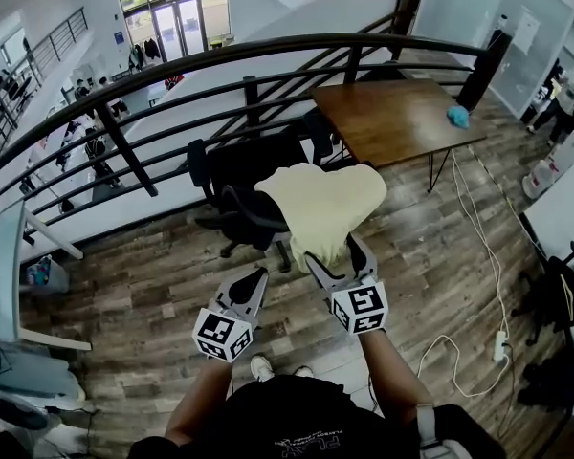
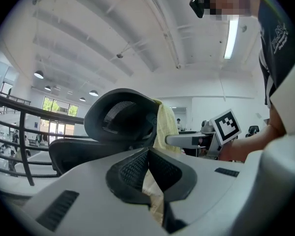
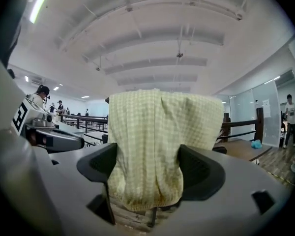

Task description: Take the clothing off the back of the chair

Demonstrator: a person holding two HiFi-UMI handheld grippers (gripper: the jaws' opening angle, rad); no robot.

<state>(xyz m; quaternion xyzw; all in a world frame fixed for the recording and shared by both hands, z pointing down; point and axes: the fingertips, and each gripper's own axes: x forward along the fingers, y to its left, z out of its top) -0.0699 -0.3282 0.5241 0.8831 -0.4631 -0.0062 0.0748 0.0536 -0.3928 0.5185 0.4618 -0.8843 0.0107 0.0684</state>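
Observation:
A pale yellow checked garment point(image 1: 325, 204) hangs over the back of a black office chair point(image 1: 239, 175). My right gripper point(image 1: 337, 256) is at the garment's lower part. In the right gripper view it point(image 3: 151, 168) stands wide open, with the hanging cloth point(image 3: 160, 132) filling the space between its pads. My left gripper point(image 1: 258, 275) is to the left of it, short of the chair, and holds nothing. In the left gripper view its point(image 2: 148, 151) pads meet at the tips, with the chair's headrest point(image 2: 120, 119) and an edge of the garment point(image 2: 166, 124) ahead.
A curved black railing point(image 1: 172, 65) runs behind the chair, with a drop beyond it. A wooden table point(image 1: 392, 118) with a blue cloth point(image 1: 457, 116) stands at the back right. A white cable point(image 1: 478, 256) trails over the floor, and another dark chair point(image 1: 555, 295) is at the right.

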